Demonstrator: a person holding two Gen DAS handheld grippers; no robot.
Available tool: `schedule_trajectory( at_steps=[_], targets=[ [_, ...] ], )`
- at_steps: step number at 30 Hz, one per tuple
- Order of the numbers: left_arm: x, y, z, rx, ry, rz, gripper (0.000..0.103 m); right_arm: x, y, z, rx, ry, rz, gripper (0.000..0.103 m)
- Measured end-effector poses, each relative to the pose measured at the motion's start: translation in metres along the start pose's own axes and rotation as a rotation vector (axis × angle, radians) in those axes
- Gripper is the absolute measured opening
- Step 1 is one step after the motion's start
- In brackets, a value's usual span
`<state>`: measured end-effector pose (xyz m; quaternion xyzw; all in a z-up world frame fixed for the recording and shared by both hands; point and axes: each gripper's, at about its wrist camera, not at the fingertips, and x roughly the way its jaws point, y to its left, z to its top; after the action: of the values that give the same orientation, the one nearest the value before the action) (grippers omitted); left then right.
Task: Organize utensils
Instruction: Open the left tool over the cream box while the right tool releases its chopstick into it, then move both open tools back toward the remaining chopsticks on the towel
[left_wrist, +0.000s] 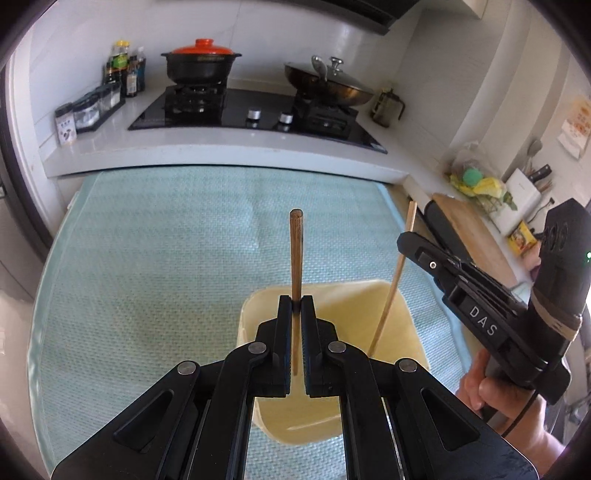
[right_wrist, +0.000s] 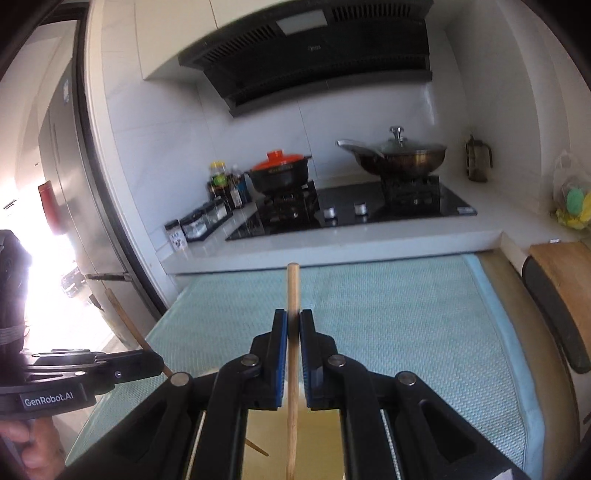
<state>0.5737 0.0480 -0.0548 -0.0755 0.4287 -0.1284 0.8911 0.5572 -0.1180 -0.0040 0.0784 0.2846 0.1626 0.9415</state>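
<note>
My left gripper is shut on a dark brown chopstick that stands upright over a cream yellow container on the light blue mat. My right gripper is shut on a pale wooden chopstick, also upright, its lower end reaching down into the same container. In the left wrist view the right gripper holds the pale chopstick at the container's right side. In the right wrist view the left gripper with its brown chopstick is at the lower left.
A raised white counter behind the mat carries a black hob, an orange-lidded pot, a wok and condiment bottles. A wooden cutting board lies right of the mat. A fridge stands at the left.
</note>
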Motion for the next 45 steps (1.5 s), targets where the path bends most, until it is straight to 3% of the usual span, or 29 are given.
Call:
schedule_trajectory(
  at_steps=[1, 3, 5, 7, 11, 15, 18, 24, 29, 32, 35, 37, 41, 45],
  targets=[
    [0.003, 0.0, -0.001, 0.003, 0.005, 0.017, 0.004, 0.006, -0.003, -0.002, 0.009, 0.026, -0.002, 0.007],
    [0.005, -0.001, -0.002, 0.01, 0.006, 0.044, 0.021, 0.011, -0.007, -0.006, 0.021, 0.045, -0.022, 0.009],
    [-0.003, 0.001, -0.004, 0.004, -0.02, 0.068, 0.068, 0.008, -0.009, -0.007, 0.024, 0.049, -0.036, 0.017],
    [-0.022, 0.004, -0.008, 0.0, -0.08, 0.091, 0.081, -0.003, -0.011, -0.004, 0.027, 0.029, -0.032, 0.049],
    [-0.076, 0.009, -0.026, 0.018, -0.213, 0.174, 0.096, -0.048, -0.007, 0.001, -0.034, -0.031, -0.06, 0.056],
    [-0.139, 0.005, -0.066, 0.102, -0.372, 0.238, 0.1, -0.103, -0.003, -0.002, -0.09, -0.038, -0.126, 0.079],
    [-0.171, 0.007, -0.102, 0.134, -0.406, 0.264, 0.1, -0.143, -0.001, -0.017, -0.136, -0.002, -0.176, 0.086],
    [-0.189, 0.023, -0.178, 0.064, -0.31, 0.253, 0.1, -0.216, -0.001, -0.077, -0.156, 0.007, -0.197, 0.087],
    [-0.183, 0.02, -0.229, 0.048, -0.279, 0.31, 0.103, -0.257, -0.003, -0.146, -0.14, -0.002, -0.197, 0.087],
    [-0.175, 0.015, -0.257, 0.049, -0.264, 0.281, 0.103, -0.274, -0.008, -0.191, -0.12, -0.041, -0.222, 0.087],
    [-0.169, 0.011, -0.288, 0.036, -0.269, 0.204, 0.103, -0.285, -0.01, -0.235, -0.129, -0.107, -0.305, 0.087],
    [-0.163, 0.009, -0.303, 0.045, -0.257, 0.204, 0.103, -0.288, -0.01, -0.261, -0.134, -0.122, -0.386, 0.087],
    [-0.154, 0.007, -0.322, 0.104, -0.228, 0.265, 0.103, -0.292, -0.01, -0.29, -0.157, -0.084, -0.378, 0.087],
    [-0.152, 0.023, -0.328, 0.052, -0.204, 0.229, 0.103, -0.301, -0.009, -0.297, -0.173, -0.108, -0.373, 0.087]
  ],
)
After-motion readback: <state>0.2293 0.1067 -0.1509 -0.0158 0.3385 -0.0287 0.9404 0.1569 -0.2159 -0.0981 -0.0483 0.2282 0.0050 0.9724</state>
